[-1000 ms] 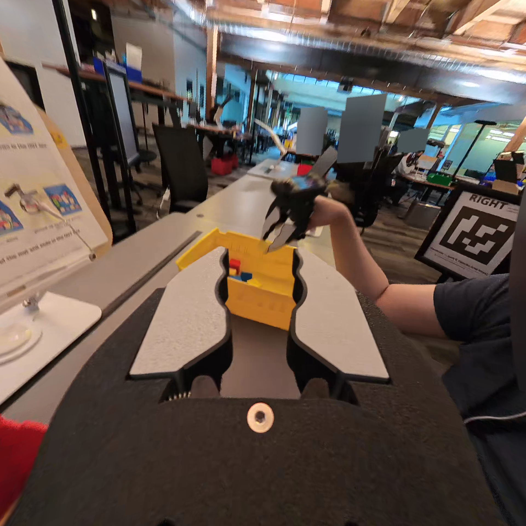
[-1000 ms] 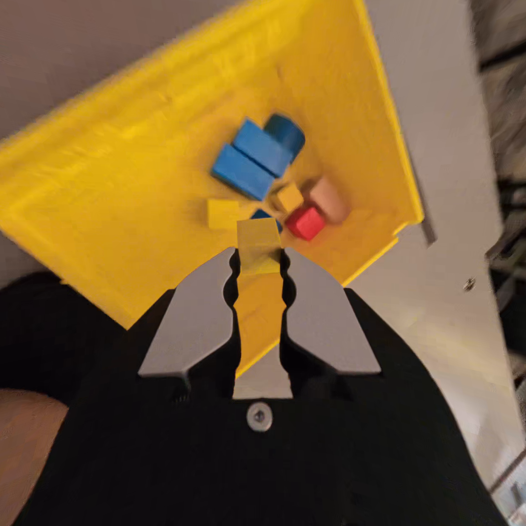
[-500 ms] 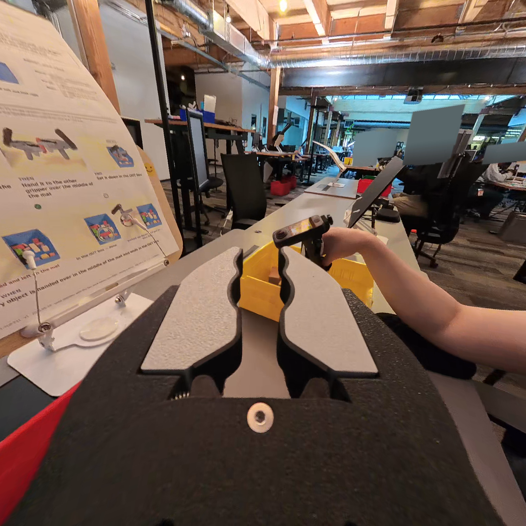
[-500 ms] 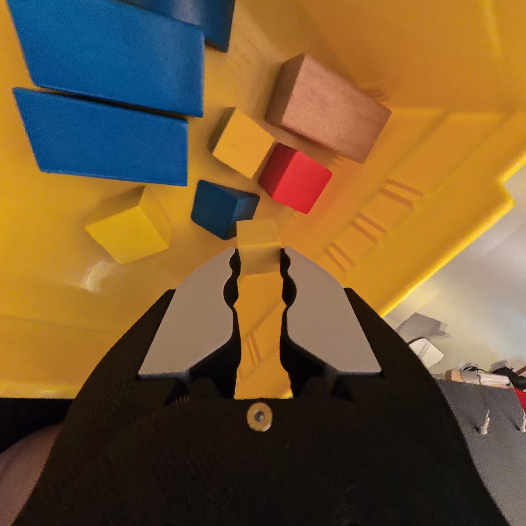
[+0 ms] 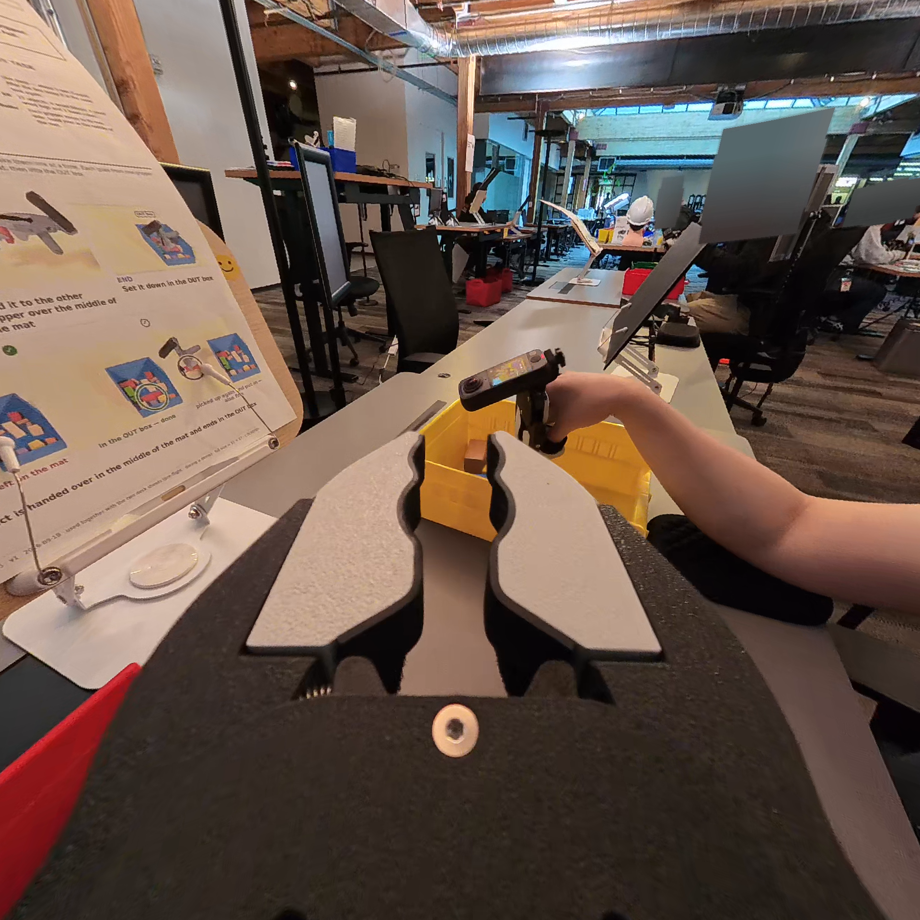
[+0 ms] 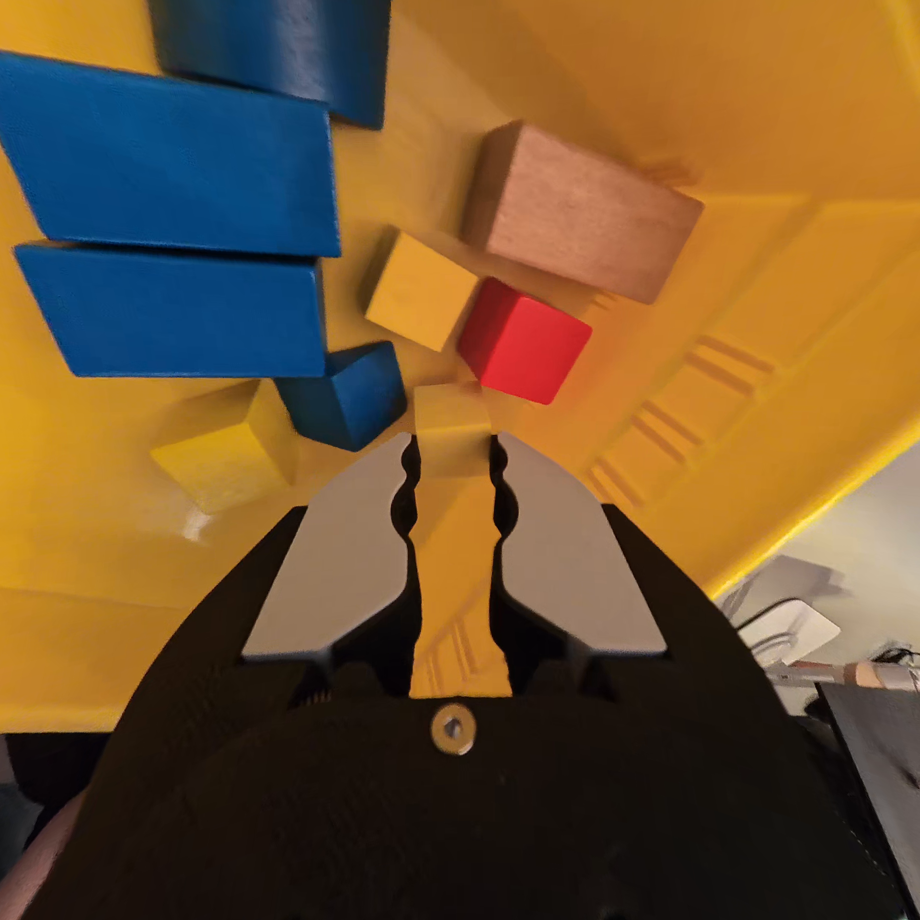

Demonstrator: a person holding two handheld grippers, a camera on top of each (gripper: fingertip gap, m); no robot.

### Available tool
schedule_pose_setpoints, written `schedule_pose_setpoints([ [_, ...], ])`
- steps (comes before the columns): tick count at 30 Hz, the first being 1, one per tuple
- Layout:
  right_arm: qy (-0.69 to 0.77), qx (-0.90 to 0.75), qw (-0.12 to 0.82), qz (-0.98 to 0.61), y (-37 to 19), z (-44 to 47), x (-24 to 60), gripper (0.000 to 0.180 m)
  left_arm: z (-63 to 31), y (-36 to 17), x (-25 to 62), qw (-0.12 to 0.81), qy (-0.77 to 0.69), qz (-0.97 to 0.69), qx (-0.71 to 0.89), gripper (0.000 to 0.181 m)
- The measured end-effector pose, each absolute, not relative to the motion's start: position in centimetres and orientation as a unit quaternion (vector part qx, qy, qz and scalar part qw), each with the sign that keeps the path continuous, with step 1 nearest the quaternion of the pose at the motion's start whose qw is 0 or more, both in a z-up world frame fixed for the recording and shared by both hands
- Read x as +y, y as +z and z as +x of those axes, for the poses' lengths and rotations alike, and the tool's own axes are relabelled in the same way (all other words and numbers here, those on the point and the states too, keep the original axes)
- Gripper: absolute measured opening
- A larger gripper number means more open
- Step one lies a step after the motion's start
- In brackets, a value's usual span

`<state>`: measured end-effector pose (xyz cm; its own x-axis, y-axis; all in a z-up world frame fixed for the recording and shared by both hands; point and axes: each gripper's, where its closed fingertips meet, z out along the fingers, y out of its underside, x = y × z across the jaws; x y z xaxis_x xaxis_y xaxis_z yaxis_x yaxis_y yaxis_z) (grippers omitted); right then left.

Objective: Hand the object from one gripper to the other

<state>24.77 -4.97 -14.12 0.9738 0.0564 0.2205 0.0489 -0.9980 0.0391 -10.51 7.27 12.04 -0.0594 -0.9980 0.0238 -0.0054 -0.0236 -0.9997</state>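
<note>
Your right gripper (image 6: pixel 452 438) pinches a small yellow block (image 6: pixel 450 428) at its fingertips, low inside the yellow bin (image 6: pixel 697 99) — a red cube (image 6: pixel 522 343) just ahead-right, a blue block (image 6: pixel 348 398) ahead-left. Your left gripper (image 5: pixel 454 443) holds nothing, jaws narrowly parted, short of the bin.

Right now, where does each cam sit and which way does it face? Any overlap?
Left wrist view: on the left gripper, held level above the table, facing the yellow bin; the person's forearm shows.
Right wrist view: on the right gripper, inside the bin, looking down at blocks, clamping a yellow block.
Shared: the bin and the tan block.
</note>
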Motion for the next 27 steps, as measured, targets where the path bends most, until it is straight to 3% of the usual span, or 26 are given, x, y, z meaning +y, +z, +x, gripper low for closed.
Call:
schedule_pose_setpoints([
  [9,0.097,0.008,0.017,0.995,-14.8,24.8,-4.7,0.030,-11.7,11.3,8.6,0.476,-0.476,-0.526,0.520,0.024],
  [15,0.104,0.023,-0.035,0.994,-12.0,24.2,-4.2,0.036,-15.6,10.3,13.1,0.490,-0.403,-0.597,0.491,0.028],
  [21,0.115,0.060,-0.185,0.974,-5.8,22.3,-2.1,0.036,-20.8,3.1,19.4,0.427,-0.218,-0.733,0.483,0.023],
  [27,0.151,0.081,-0.249,0.953,-2.3,21.7,-1.9,0.036,-17.9,-3.8,18.8,0.299,-0.254,-0.743,0.542,0.018],
])
